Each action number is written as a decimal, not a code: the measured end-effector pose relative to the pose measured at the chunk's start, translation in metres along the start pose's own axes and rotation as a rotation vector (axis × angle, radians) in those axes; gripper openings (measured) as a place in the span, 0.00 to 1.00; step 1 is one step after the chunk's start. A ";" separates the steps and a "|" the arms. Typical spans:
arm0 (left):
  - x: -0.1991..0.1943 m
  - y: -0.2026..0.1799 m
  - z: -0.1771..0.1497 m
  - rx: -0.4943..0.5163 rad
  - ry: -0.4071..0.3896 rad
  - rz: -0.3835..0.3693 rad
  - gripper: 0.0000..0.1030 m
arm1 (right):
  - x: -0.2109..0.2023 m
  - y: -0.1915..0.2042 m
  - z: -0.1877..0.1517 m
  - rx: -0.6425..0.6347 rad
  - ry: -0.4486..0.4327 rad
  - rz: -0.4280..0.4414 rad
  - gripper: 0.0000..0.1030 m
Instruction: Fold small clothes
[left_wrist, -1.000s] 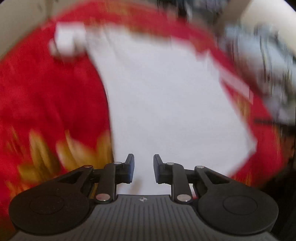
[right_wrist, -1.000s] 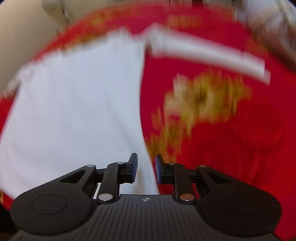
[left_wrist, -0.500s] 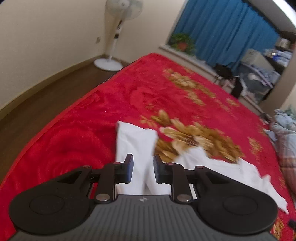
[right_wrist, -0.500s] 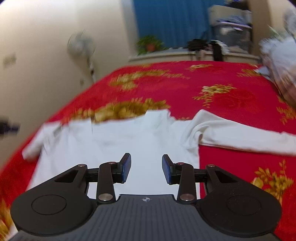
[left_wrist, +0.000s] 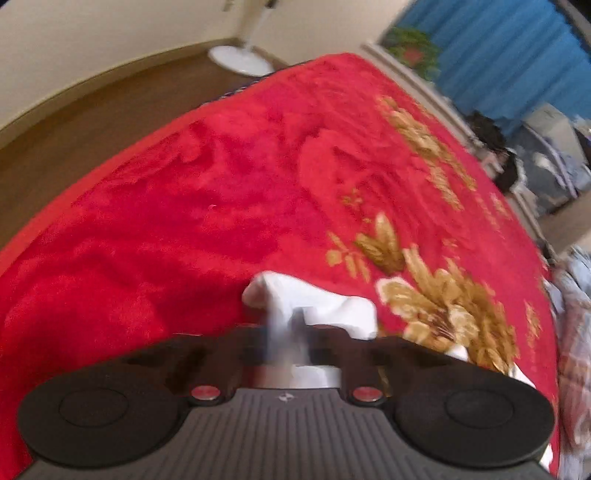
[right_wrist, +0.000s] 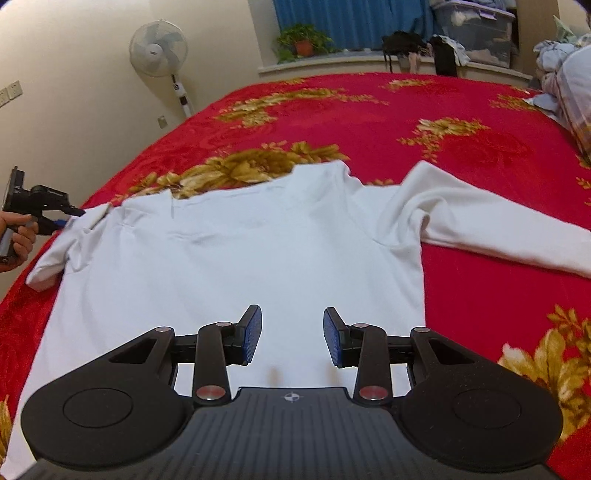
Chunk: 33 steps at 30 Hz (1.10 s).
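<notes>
Indoors, red floral bedspread (right_wrist: 369, 122) | white long-sleeved shirt (right_wrist: 258, 251) near front edge | left gripper (left_wrist: 286, 332) clamps sleeve cuff (left_wrist: 295, 295) by left edge | right gripper (right_wrist: 291, 338) gapes, empty | pedestal fan (right_wrist: 159, 48) beyond left edge

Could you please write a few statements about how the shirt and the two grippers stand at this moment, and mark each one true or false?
1. The white long-sleeved shirt lies spread on the red floral blanket. True.
2. The right gripper is clamped on the hem. False: its jaws stand open above the shirt, holding nothing.
3. The left gripper has white cloth between its fingers. True, though the view is blurred.
4. The shirt's right sleeve is folded over the body. False: it stretches out sideways on the blanket.
</notes>
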<state>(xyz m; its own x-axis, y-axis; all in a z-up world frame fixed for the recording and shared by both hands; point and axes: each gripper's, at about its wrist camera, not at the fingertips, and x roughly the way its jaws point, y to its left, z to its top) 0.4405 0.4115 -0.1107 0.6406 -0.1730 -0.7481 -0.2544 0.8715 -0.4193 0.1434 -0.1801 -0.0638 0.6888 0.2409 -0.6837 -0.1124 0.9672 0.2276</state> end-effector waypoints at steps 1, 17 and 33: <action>-0.015 0.002 0.000 0.015 -0.059 -0.006 0.03 | 0.001 -0.001 0.000 0.006 0.004 -0.003 0.37; -0.254 0.197 -0.151 -0.506 -0.485 0.167 0.04 | -0.007 0.013 0.004 0.038 -0.007 0.041 0.37; -0.266 0.094 -0.110 -0.324 -0.591 0.288 0.03 | -0.025 0.003 -0.009 0.057 -0.011 -0.031 0.37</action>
<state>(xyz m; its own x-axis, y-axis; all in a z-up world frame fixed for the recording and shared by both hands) 0.1663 0.4890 -0.0075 0.7767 0.3984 -0.4879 -0.6144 0.6496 -0.4478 0.1192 -0.1829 -0.0519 0.6990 0.2100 -0.6836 -0.0502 0.9680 0.2460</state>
